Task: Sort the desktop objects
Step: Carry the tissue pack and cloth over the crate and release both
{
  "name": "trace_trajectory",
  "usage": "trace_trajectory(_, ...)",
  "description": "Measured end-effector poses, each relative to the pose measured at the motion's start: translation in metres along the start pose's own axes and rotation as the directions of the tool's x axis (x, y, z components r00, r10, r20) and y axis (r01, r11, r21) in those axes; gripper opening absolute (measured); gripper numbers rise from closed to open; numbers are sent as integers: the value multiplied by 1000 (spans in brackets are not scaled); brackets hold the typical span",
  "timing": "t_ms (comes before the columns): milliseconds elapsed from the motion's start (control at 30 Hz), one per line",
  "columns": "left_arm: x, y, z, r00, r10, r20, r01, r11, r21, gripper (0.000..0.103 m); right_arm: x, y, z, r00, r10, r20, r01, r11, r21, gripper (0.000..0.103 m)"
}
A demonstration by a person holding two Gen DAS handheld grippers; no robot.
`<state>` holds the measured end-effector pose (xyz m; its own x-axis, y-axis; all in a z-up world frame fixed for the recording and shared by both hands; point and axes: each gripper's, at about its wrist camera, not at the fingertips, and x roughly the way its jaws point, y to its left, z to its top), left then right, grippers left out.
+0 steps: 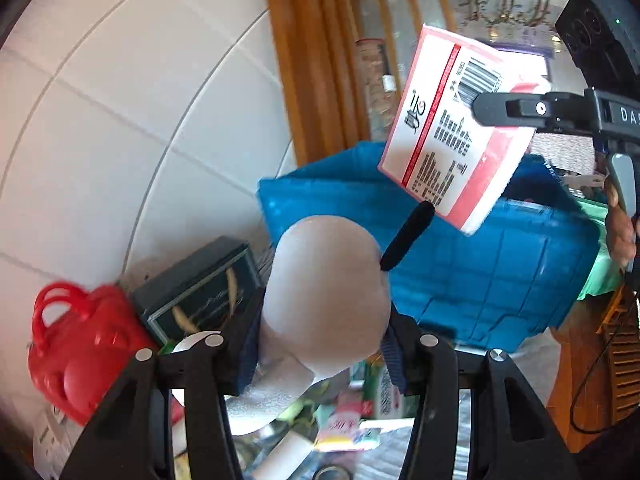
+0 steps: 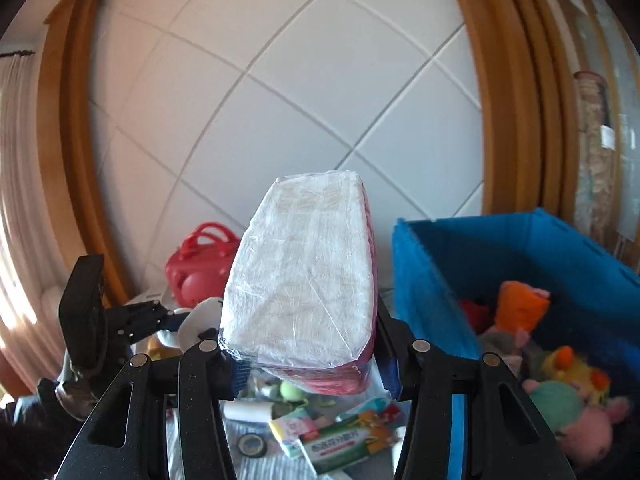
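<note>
- The left hand-held gripper [image 1: 320, 344] is clamped on a white plush toy [image 1: 326, 296] with a black ear; the toy is lifted clear of the tabletop clutter.
- The right hand-held gripper [image 2: 306, 356] is clamped on a plastic-wrapped tissue pack [image 2: 300, 276], white with red printing, also held up in the air above the tabletop.
- In the left wrist view the tissue pack hangs above the near rim of the blue bin [image 1: 480, 264]; the plush toy sits just in front of that bin.
- The blue bin stands at the right side of the tabletop and already holds several soft toys [image 2: 560, 392].
- Step in hand, as I judge it: carrying both picked items toward where they get sorted.
- The plush toy likely belongs in the blue bin, so the next move calls for bringing it over the rim and letting the jaws part.
- The tissue pack may need a different place; a red handbag [image 2: 200, 264] and small boxes [image 2: 344, 440] remain on the tabletop.
</note>
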<state>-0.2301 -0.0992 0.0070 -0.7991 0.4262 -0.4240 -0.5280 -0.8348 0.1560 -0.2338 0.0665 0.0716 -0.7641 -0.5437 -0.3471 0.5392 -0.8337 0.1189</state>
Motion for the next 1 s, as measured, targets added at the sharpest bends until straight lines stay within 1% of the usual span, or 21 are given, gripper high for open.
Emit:
trace_trajectory(100, 8, -38, 50, 994, -85, 69, 82, 995, 50, 51, -49, -28, 7, 992, -95, 79, 92, 995, 36, 50)
trace_trajectory(200, 24, -74, 91, 984, -147, 105, 138, 987, 86, 51, -88, -59, 14, 973, -194, 123, 188, 980, 64, 51)
trace_trajectory(267, 39, -94, 114, 978, -174, 115, 164, 982, 91, 51, -105, -83, 18, 961, -246, 126, 237, 968, 87, 51)
trace_trajectory(367, 60, -122, 141, 971, -204, 127, 192, 976, 100, 51, -118, -119, 22, 947, -299, 117, 287, 951, 112, 51)
trace_trajectory(433, 73, -139, 153, 972, -195, 128, 182, 977, 111, 53, -125, -142, 27, 940, -323, 111, 309, 943, 123, 51)
trace_trajectory(500, 91, -148, 164, 978, -173, 113, 162, 981, 104, 55, -123, -164, 32, 938, -330, 104, 315, 939, 140, 52)
trace_trajectory(533, 101, -151, 169, 984, -144, 108, 133, 986, 102, 58, -120, -175, 34, 936, -339, 95, 324, 935, 145, 56)
trace_trajectory(567, 109, -154, 175, 989, -111, 101, 101, 990, 100, 64, -115, -184, 36, 933, -351, 77, 338, 930, 142, 57)
trace_trajectory(600, 117, -157, 180, 992, -87, 87, 79, 992, 97, 80, -111, -193, 39, 924, -376, 72, 364, 921, 139, 64)
trace_trajectory(633, 121, -157, 185, 994, -67, 85, 59, 995, 85, 83, -109, -202, 41, 914, -398, 75, 386, 912, 138, 76)
trace_trajectory(667, 125, -157, 188, 994, -54, 90, 48, 996, 71, 83, -107, -208, 42, 911, -406, 76, 393, 909, 139, 79)
trace_trajectory(767, 128, -157, 197, 995, -22, 98, 19, 999, 27, 84, -109, -224, 49, 916, -386, 104, 368, 916, 162, 81)
trace_trajectory(833, 128, -156, 198, 995, 9, 103, -9, 1000, -7, 90, -115, -224, 48, 916, -380, 133, 356, 918, 173, 88)
trace_trajectory(900, 126, -156, 194, 994, 36, 107, -32, 999, -33, 94, -122, -225, 47, 911, -380, 158, 353, 919, 173, 94)
trace_trajectory(933, 127, -158, 193, 993, 45, 105, -41, 998, -40, 95, -125, -222, 45, 909, -382, 167, 355, 919, 169, 95)
trace_trajectory(1000, 127, -162, 189, 993, 66, 99, -63, 997, -37, 96, -128, -219, 43, 908, -377, 182, 351, 923, 158, 98)
